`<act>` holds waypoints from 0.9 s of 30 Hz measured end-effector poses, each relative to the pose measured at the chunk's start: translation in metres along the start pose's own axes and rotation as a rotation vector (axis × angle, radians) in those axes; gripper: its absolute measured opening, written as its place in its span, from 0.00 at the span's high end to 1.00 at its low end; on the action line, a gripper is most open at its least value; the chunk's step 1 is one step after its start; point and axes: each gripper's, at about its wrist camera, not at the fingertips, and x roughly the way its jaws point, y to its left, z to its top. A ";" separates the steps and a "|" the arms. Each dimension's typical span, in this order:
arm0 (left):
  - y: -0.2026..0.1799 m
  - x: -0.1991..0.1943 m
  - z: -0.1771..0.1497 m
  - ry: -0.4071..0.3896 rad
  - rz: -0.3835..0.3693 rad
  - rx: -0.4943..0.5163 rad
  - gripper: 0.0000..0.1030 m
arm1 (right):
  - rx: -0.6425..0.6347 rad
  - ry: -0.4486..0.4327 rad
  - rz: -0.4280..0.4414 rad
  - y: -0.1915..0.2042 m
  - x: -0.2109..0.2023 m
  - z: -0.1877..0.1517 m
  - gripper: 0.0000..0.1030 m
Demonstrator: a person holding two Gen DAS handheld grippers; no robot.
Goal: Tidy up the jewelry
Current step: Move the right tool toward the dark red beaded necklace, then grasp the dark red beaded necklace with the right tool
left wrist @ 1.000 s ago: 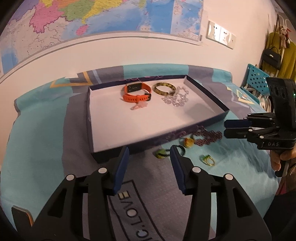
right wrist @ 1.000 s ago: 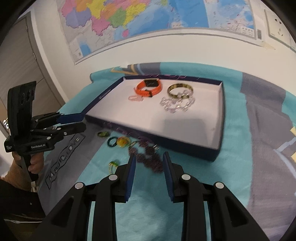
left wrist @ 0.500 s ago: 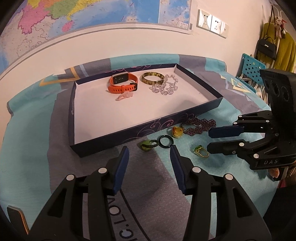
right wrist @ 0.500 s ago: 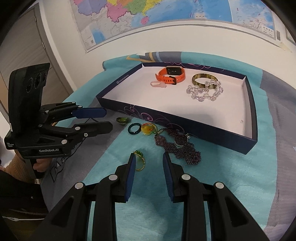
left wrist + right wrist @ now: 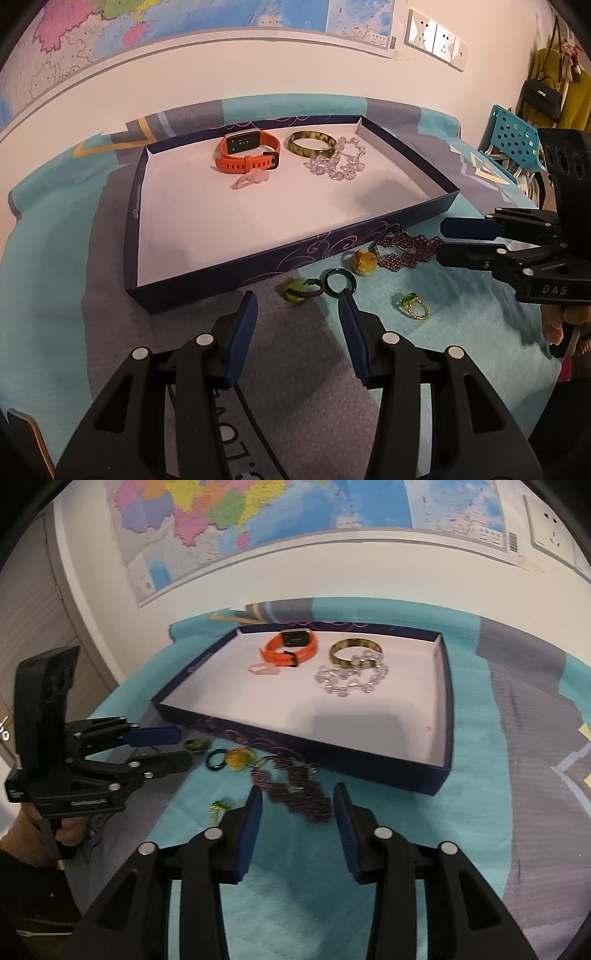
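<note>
A dark blue tray (image 5: 207, 275) (image 5: 447, 709) holds an orange watch (image 5: 245, 151) (image 5: 290, 648), a brown bangle (image 5: 312, 144) (image 5: 356, 651), a clear bead bracelet (image 5: 338, 164) (image 5: 351, 679) and a pink clip (image 5: 251, 179). On the cloth in front lie a green knot charm (image 5: 297, 290), a dark ring (image 5: 338, 282) (image 5: 216, 758), a yellow pendant (image 5: 364, 262) (image 5: 240, 758), a purple beaded chain (image 5: 404, 251) (image 5: 295, 794) and a gold ring (image 5: 413, 304) (image 5: 218, 808). My left gripper (image 5: 297, 315) is open just before the dark ring. My right gripper (image 5: 297, 812) is open over the purple chain.
A teal and grey patterned cloth (image 5: 55, 266) covers the table. A map (image 5: 258, 520) hangs on the wall behind. A blue perforated basket (image 5: 515, 134) and a hanging black bag (image 5: 543, 98) are at the far right.
The left gripper has come closer to the dark ring and green charm. The right gripper has moved forward over the purple chain and opened wider.
</note>
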 end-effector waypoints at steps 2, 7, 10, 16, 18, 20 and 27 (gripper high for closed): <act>0.000 0.001 0.001 0.002 0.001 -0.004 0.57 | -0.003 0.011 -0.003 -0.001 0.005 0.001 0.63; 0.001 0.005 0.001 0.012 -0.006 -0.016 0.57 | -0.012 0.046 -0.016 0.000 0.014 0.002 0.64; 0.001 0.006 0.001 0.015 -0.009 -0.020 0.59 | -0.023 0.048 -0.020 0.001 0.013 0.000 0.86; 0.001 0.004 0.000 0.010 -0.014 -0.019 0.59 | -0.028 0.040 -0.011 -0.002 0.003 -0.005 0.96; 0.000 0.003 -0.001 0.009 -0.014 -0.017 0.59 | -0.025 0.032 0.018 -0.002 -0.002 -0.007 0.96; -0.002 0.000 -0.003 0.008 -0.022 -0.006 0.59 | -0.026 0.018 0.031 -0.002 -0.011 -0.008 0.96; -0.023 -0.002 -0.009 0.020 -0.081 0.062 0.66 | -0.020 0.010 0.063 -0.003 -0.025 -0.014 0.96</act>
